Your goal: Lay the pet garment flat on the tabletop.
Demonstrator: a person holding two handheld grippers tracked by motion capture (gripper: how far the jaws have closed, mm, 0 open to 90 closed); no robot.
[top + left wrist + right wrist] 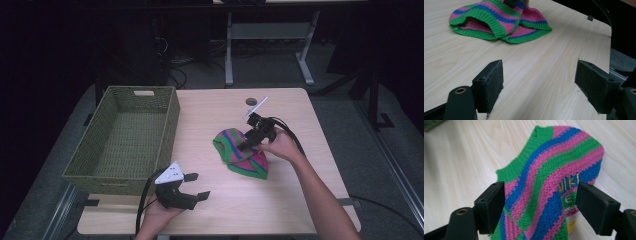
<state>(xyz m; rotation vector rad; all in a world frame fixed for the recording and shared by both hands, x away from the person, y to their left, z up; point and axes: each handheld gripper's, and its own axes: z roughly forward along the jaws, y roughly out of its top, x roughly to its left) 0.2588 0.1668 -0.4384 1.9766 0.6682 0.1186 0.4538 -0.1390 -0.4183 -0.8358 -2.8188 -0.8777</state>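
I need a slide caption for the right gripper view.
Open right gripper poised over a striped knit garment on the table.

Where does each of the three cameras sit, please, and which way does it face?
High view: above the near edge, facing forward and down on the pale wooden table; both forearms show.
Left gripper view: on the left tongs, low over the wood, open jaws rising.
Right gripper view: on the right tongs, jaws astride the striped pink, green and blue knitted garment.
All share that garment.
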